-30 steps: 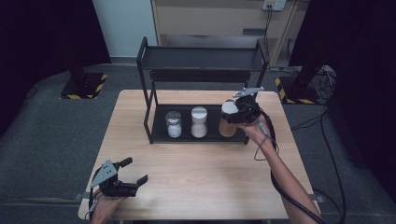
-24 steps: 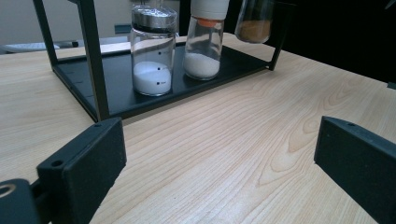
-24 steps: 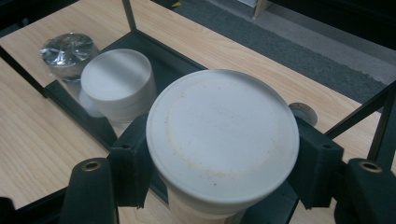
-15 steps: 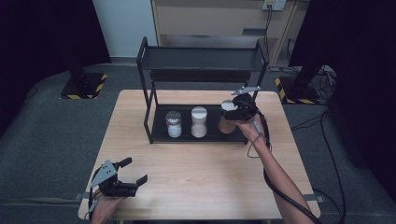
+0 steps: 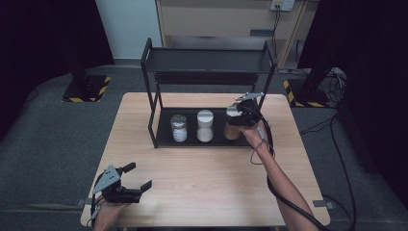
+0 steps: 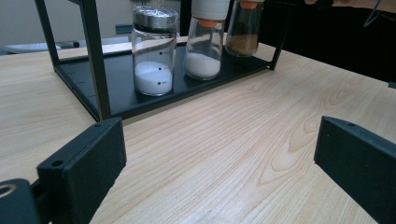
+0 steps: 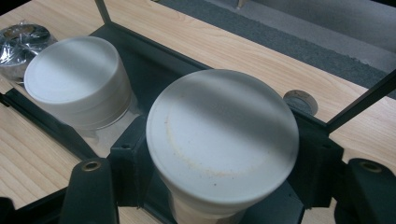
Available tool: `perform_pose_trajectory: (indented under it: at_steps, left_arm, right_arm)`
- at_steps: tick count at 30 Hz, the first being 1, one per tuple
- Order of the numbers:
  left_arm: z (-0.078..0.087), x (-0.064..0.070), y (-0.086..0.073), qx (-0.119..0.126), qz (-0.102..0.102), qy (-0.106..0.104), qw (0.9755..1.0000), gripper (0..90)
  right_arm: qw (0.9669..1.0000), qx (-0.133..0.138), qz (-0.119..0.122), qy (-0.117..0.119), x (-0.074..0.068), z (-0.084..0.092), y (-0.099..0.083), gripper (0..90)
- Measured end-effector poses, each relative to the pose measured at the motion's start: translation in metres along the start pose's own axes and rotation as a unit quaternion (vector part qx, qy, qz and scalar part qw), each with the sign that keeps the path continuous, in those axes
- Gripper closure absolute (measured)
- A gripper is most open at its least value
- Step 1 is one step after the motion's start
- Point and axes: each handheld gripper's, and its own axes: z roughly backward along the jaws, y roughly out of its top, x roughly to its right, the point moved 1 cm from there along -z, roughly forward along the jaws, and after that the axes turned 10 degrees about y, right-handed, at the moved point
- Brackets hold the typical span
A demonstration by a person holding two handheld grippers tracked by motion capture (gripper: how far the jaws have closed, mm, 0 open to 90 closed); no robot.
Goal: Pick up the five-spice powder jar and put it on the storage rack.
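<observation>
One brown-spice jar (image 5: 232,129) stands upright, cap upward, clamped in the right claw (image 5: 235,115)

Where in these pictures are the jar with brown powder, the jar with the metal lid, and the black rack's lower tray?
Jar with brown powder (image 6: 243,39), left gripper view, on its glass wall.
Jar with the metal lid (image 5: 179,121), high view, on its lid.
Black rack's lower tray (image 6: 112,79), left gripper view, on its bare floor.

This is a recording studio or lab setup, not a home: black curtains (image 5: 43,43) hang at ten and two o'clock, stands with yellow-black hazard tape (image 5: 86,89) sit on grey carpet (image 5: 48,139), cables (image 5: 332,86) trail at three, and a lone wooden table (image 5: 202,178) stands mid-floor.
</observation>
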Motion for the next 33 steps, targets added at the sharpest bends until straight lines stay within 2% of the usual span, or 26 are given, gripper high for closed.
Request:
perform_pose_trajectory:
  at_steps: [12, 33]
  left_arm:
    - [0.000, 0.000, 0.000, 0.000, -0.001, -0.001, 1.0000, 1.4]
    - [0.001, 0.000, 0.000, 0.000, -0.001, 0.000, 1.0000, 1.4]
  right_arm:
    - [0.9999, -0.003, -0.016, -0.005, 0.003, -0.008, -0.007, 34.1]
    - [0.9996, -0.004, -0.028, -0.004, 0.010, -0.014, -0.014, 34.0]
